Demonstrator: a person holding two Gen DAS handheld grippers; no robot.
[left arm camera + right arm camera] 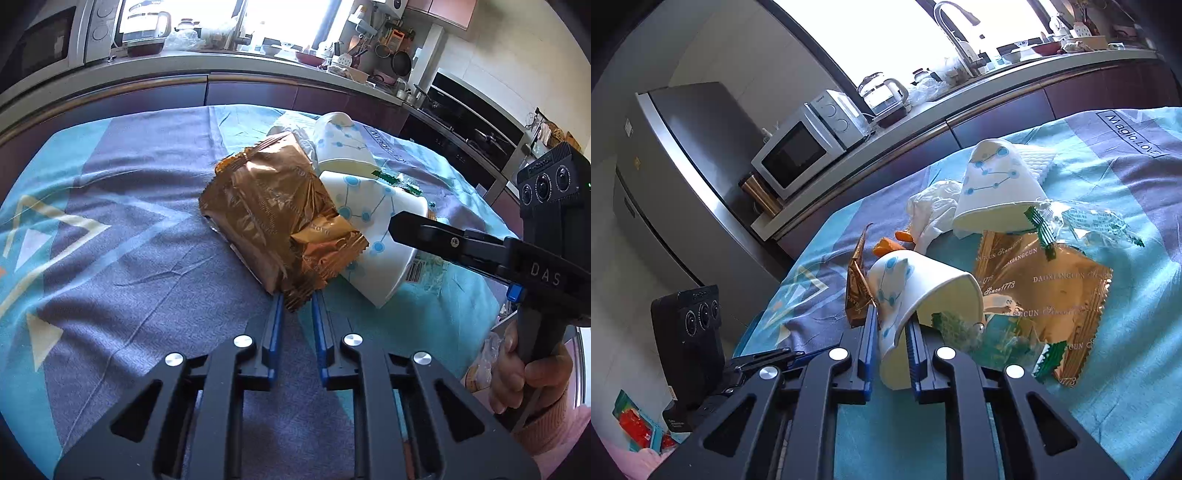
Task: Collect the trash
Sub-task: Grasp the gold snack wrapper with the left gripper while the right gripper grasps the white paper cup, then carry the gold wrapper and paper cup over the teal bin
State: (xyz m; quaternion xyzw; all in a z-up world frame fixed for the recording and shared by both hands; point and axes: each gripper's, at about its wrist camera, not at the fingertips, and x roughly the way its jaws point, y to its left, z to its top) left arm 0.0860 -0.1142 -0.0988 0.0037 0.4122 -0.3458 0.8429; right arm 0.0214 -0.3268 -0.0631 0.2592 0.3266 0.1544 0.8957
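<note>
Trash pile: crumpled things lie together near the middle of the blue and grey patterned cloth (122, 236) that covers the table.
Golden-brown foil snack wrapper (273, 214): creased and shiny, it lies on the cloth and leans against the cups.
White paper cup with blue dot-and-line pattern (916, 295): it lies on its side, with the open mouth toward the right wrist camera.
Second paper cup of the same pattern (993, 184): it lies further back, beside a crumpled white tissue (934, 210).
Flat gold wrapper with printed letters (1049, 291): it is spread out at the right of the near cup, under clear plastic wrap with green edges (1089, 225).
Hard to make out: small orange pieces (886, 245) behind the near cup; I cannot tell what they are.
Left gripper (297, 302): jaws nearly together, pinching the lower corner of the golden-brown wrapper.
Right gripper (893, 325): jaws narrow, clamping the rim wall of the near cup, one finger outside and one inside.
</note>
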